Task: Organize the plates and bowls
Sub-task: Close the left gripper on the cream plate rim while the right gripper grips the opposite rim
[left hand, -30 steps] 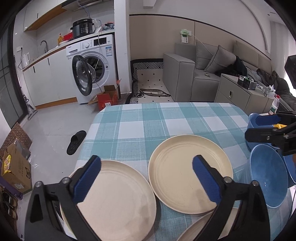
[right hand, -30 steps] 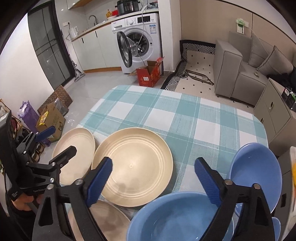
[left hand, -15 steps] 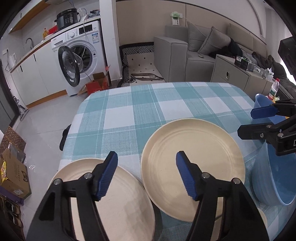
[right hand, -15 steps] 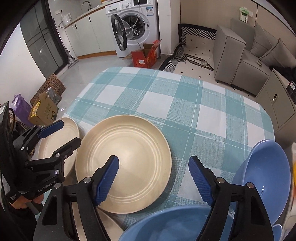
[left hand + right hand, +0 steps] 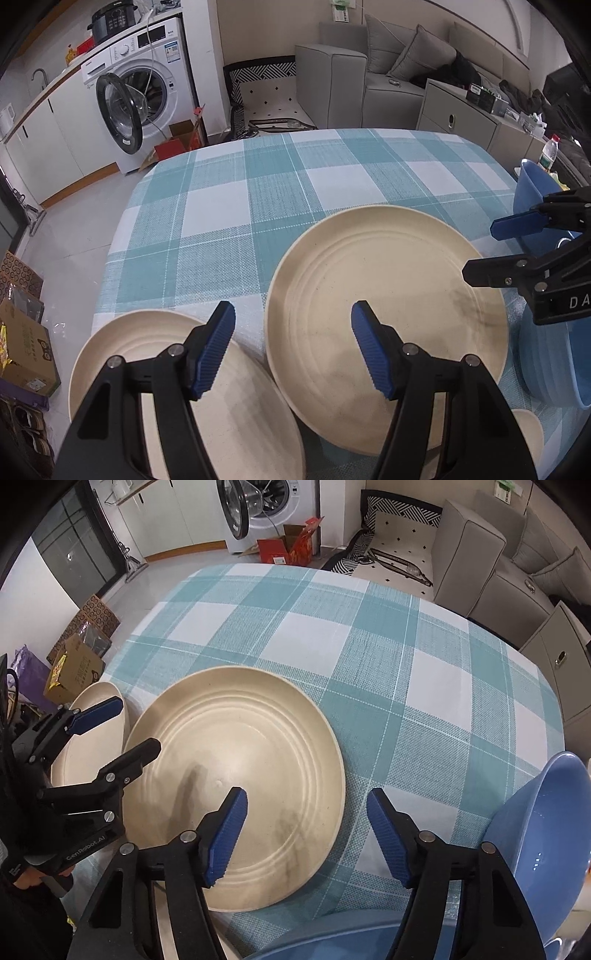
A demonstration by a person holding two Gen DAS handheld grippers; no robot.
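- Left claw (image 5: pixel 293 334) gaped empty, narrowing, straddling the gap between two plates; big plate (image 5: pixel 384 325) just right of it
- Right claw (image 5: pixel 306 830), also empty and narrowing, hung over that plate's right rim, bowl (image 5: pixel 543 834) further right

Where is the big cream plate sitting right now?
The big cream plate lies flat on the checked tablecloth, centre-left in the right wrist view, between a smaller cream plate to its left and a blue bowl to its right.
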